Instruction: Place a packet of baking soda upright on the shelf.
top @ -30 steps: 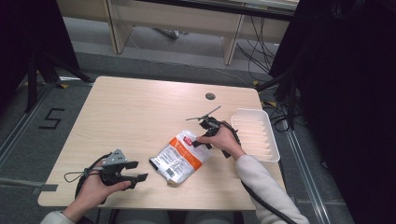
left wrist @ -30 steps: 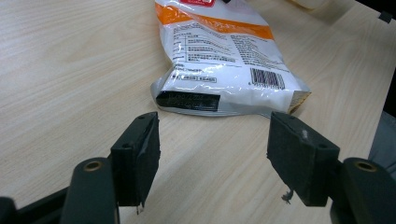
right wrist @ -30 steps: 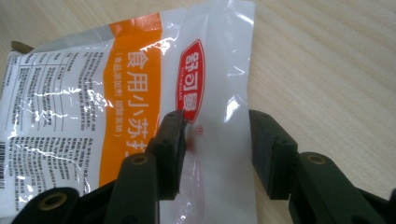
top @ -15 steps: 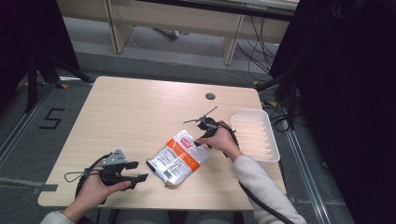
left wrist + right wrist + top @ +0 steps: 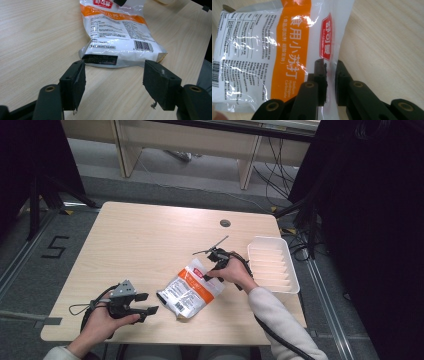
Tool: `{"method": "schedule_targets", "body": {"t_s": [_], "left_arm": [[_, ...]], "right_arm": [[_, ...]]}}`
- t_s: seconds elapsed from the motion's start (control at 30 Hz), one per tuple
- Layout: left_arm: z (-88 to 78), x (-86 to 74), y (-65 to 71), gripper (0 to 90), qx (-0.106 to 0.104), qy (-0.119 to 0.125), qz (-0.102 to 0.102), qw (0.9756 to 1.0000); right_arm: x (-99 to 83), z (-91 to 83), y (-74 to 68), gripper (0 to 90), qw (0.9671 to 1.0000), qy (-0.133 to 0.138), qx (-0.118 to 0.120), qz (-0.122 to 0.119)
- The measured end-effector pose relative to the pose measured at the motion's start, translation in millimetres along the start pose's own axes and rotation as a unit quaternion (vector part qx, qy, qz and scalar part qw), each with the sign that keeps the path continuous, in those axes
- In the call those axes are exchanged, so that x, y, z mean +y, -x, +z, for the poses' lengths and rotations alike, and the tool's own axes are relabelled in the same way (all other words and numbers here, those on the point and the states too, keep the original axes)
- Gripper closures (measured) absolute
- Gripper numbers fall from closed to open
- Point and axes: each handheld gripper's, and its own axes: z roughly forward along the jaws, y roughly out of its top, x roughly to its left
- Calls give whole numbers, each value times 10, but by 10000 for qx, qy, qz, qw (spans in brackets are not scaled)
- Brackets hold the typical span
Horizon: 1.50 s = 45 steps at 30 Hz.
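Lengthwise, the pouch [image 5: 190,289] runs diagonally, top toward the tray [image 5: 273,265].

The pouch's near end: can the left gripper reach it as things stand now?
Probably yes. The left gripper is open, the pouch lies just ahead of it, and bare table lies between.

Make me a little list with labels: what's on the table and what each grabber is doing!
table: light wood
bag: white and orange, lying flat
tray: white, ridged, at the table's right edge
right gripper: jaws have just been closing, then eased a little; pinching the bag's top edge
left gripper: jaws wide apart, pointing at the bag's bottom end, not touching it
left hand: near the table's front edge
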Motion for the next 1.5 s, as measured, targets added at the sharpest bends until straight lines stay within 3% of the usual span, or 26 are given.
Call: {"method": "schedule_targets", "body": {"t_s": [0.13,0.2,0.27,0.33,0.43,0.47,0.57,0.67,0.7,0.73,0.77,0.87,1.0,1.1,1.13,1.3,1.37,1.4,1.5], "left_arm": [[5,-2,-2,343,-25,26,-11,10000],[-1,2,2,343,12,-8,6,10000],[2,0,2,343,-4,8,-2,10000],[2,1,2,344,2,4,2,10000],[1,0,3,344,1,6,3,10000],[1,0,3,343,0,7,3,10000],[1,0,1,344,-3,5,2,10000],[0,0,1,344,-5,8,3,10000],[1,0,2,344,-4,8,1,10000],[1,0,2,344,-3,9,-2,10000],[1,0,2,344,-3,6,2,10000],[1,0,3,344,-5,9,1,10000],[-3,1,3,345,8,2,6,10000],[-6,2,0,345,-7,-15,8,10000],[-6,2,0,345,-8,-15,7,10000],[-6,3,0,345,-10,-13,6,10000],[0,-5,15,345,43,48,-117,9999],[-12,5,-5,345,-42,-47,-20,10000],[-3,-1,1,345,16,49,-17,10000]], "right_arm": [[13,10,-14,837,10000,-17,10,-70],[18,6,-10,839,9998,-70,-102,-161],[24,8,-34,841,9999,-65,-36,-114],[25,12,-34,840,9996,-97,-138,-234],[25,29,-52,838,9997,-78,-48,-207],[29,35,-35,839,9994,-57,-37,-345],[30,42,-60,855,9997,-87,-103,-181],[35,52,-57,882,9993,-64,-116,-361],[35,50,-67,897,9994,-81,-125,-324],[37,46,-52,900,9988,-98,-144,-452],[39,34,-82,900,9993,-125,-129,-314],[51,14,-94,900,9989,-92,-140,-447],[81,-81,-119,900,9980,-110,-106,-619],[106,-156,-163,900,9983,-96,-92,-570],[117,-189,-158,900,9976,-99,-70,-686],[177,-354,-218,900,9973,-92,-35,-730],[205,-407,-239,900,9964,-94,-67,-838],[219,-430,-249,900,9960,-95,-84,-883],[252,-497,-283,900,9956,-87,-94,-924]]}}
